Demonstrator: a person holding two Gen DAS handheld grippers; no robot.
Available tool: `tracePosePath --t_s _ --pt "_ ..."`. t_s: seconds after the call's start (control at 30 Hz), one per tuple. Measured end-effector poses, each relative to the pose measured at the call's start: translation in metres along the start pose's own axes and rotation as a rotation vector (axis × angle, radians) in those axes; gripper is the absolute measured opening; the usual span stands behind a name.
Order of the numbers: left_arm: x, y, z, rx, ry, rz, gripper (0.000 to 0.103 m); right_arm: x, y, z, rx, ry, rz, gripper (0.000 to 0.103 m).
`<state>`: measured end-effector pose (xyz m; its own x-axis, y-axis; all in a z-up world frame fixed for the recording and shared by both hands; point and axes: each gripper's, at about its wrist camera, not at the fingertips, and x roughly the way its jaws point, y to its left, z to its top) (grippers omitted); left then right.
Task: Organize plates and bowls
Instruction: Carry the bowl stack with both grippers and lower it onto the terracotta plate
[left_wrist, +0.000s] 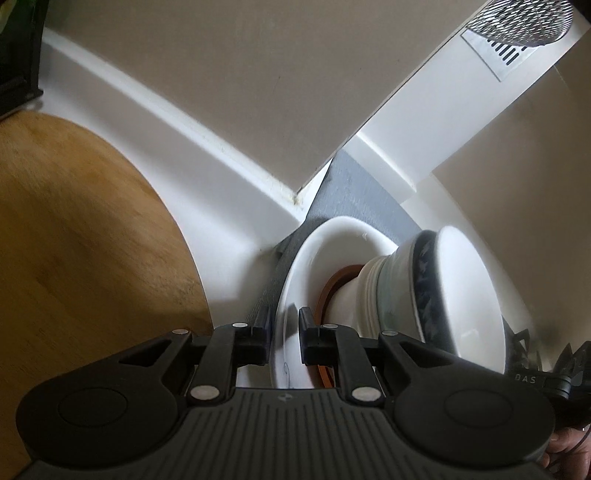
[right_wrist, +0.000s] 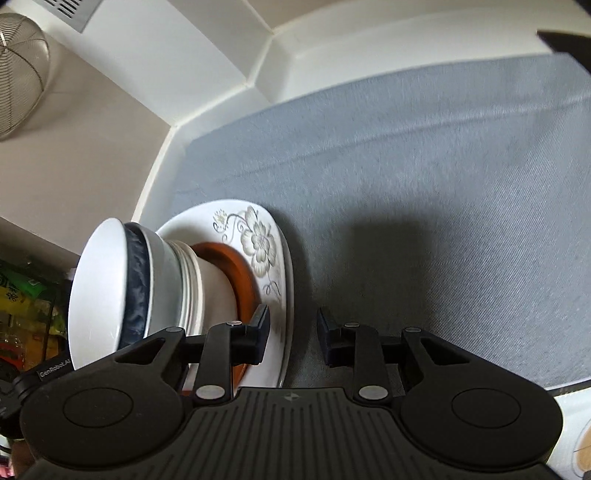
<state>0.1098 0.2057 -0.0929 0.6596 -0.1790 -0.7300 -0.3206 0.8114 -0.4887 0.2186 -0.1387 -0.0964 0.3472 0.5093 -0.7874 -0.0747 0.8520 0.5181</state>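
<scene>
The left gripper pinches the rim of the white floral plate, one finger on each face of it, the plate edge running up between them toward 12 o'clock. The right gripper straddles the same floral plate at its opposite rim: its jaws are spread wider than the rim, the left finger lying over the plate's top face, the right finger over the grey mat, and whether either pad touches the plate cannot be told.

On the plate sits a brown plate, and on that a stack of nested bowls: a ribbed white bowl at the bottom, a blue-patterned bowl above it, a plain white bowl on top. In the left wrist view the stack lies at 3 o'clock from the fingers.

Further out, a round wooden board lies at 9 o'clock of the left gripper. A wire mesh strainer hangs at 10 o'clock in the right wrist view, against the beige wall.
</scene>
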Motion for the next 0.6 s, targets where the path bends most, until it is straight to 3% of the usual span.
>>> tracePosePath --t_s 0.27,0.37,0.6 --pt "0.004 -0.007 -0.003 0.023 0.001 0.017 0.015 0.011 -0.001 -0.003 -0.01 0.035 0.027 0.031" --pt "0.005 -0.011 -0.003 0.036 0.001 0.03 0.015 0.011 0.0 -0.003 -0.022 0.035 0.049 0.018" --pt "0.012 -0.026 -0.005 0.073 0.016 0.041 0.015 0.011 0.004 -0.002 -0.045 0.013 0.02 0.018"
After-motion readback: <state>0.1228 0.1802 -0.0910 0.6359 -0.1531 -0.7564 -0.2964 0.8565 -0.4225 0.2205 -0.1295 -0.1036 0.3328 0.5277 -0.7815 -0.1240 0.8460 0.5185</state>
